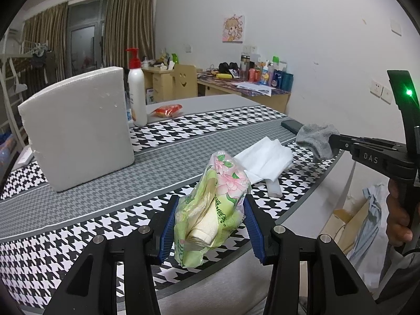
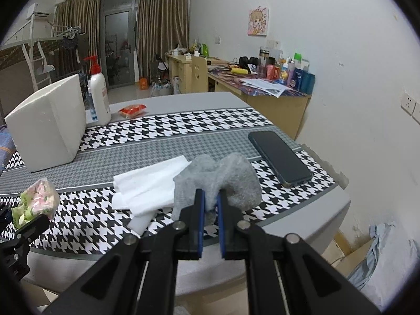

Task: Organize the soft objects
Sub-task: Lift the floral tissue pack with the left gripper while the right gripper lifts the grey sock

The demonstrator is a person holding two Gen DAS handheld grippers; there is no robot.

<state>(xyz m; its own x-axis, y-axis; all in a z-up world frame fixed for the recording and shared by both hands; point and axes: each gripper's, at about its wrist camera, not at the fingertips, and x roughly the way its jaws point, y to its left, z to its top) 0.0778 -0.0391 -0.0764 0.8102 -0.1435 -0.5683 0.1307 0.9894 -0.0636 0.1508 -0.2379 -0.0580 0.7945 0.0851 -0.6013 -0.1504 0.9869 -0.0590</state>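
My left gripper (image 1: 211, 204) is shut on a green flowered tissue pack (image 1: 215, 199) and holds it above the near edge of the houndstooth table (image 1: 78, 204). My right gripper (image 2: 210, 197) is shut on a grey sock (image 2: 231, 178), lifted over the table's right side; the sock also shows in the left wrist view (image 1: 316, 137). A white folded cloth (image 2: 149, 186) lies on the table between the two grippers, and it also shows in the left wrist view (image 1: 265, 162). The tissue pack shows at the left edge of the right wrist view (image 2: 39, 202).
A white foam box (image 1: 76, 128) stands at the table's left. A lotion pump bottle (image 1: 136, 92) and a red snack packet (image 1: 168, 110) sit behind it. A dark phone (image 2: 279, 157) lies at the table's right edge. A cluttered desk (image 2: 262, 84) stands by the wall.
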